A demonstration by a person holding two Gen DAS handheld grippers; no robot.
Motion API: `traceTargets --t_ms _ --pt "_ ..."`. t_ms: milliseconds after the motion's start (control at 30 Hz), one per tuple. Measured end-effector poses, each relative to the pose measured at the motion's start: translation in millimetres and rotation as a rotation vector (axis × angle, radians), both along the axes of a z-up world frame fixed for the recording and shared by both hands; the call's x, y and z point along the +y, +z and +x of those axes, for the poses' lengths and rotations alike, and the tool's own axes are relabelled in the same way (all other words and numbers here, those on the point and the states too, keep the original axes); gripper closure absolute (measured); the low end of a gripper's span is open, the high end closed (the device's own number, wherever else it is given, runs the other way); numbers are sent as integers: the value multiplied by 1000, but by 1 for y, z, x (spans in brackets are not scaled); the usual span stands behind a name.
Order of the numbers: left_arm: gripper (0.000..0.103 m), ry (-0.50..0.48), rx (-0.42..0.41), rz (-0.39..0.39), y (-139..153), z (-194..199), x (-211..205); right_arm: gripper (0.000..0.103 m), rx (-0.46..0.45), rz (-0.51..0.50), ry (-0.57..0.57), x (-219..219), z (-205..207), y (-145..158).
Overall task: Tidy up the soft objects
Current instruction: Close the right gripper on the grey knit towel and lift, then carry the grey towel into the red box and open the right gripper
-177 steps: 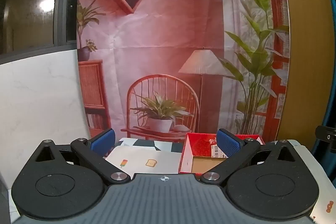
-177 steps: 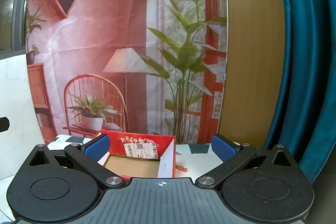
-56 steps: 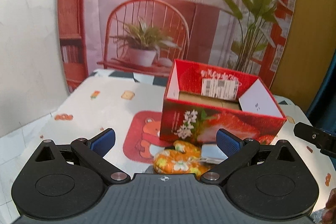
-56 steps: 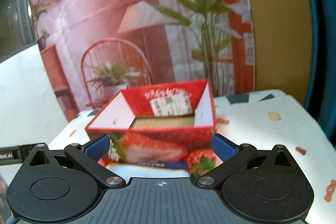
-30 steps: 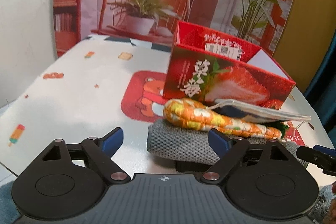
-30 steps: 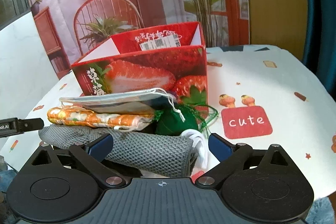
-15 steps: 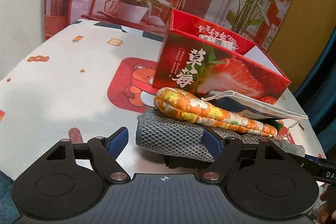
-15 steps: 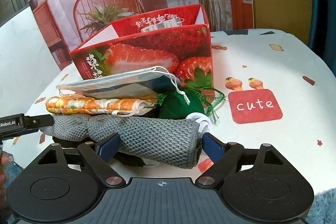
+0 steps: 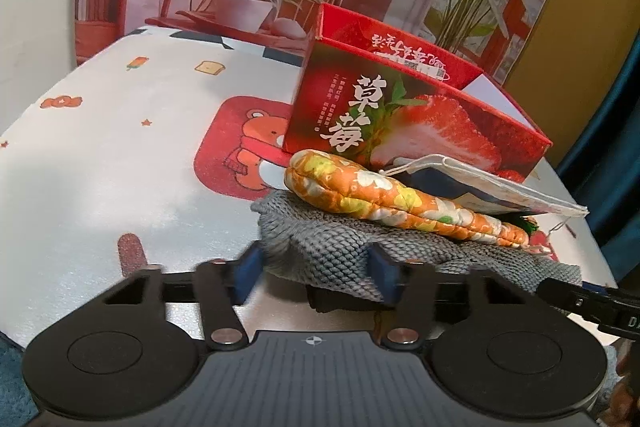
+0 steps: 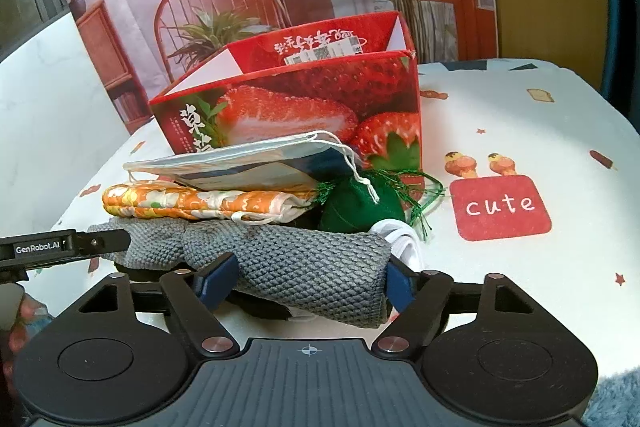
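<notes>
Left gripper [image 9: 316, 269] and right gripper [image 10: 310, 279] level, pointing forward; jaws of each partly closed.
</notes>
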State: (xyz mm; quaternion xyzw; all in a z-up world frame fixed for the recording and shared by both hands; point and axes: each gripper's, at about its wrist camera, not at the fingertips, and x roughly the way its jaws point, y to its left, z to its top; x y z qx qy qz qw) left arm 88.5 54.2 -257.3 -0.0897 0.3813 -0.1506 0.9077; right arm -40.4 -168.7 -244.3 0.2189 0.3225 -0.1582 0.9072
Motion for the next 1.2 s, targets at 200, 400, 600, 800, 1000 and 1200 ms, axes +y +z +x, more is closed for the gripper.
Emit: traceTargets --t_ms 200,400,600,800,1000,1200 --pt "77 -14 -9 -8 1 -2 -1 56 -14 10 5 -1 -2 2" --pt "85 -8 -34 8 8 -7 -2 85 -53 7 16 -2 -4 11" --pt "86 15 -122 -3 31 -18 7 92 -123 -8 69 4 -7 34" --pt "86 48 -244 -15 63 -30 14 92 -201 -37 109 9 -5 64" --pt "86 55 -374 -5 101 -36 9 92 -271 -100 135 10 3 99" --pt "86 35 -399 -30 125 -14 -2 92 -301 -139 131 -6 23 119"
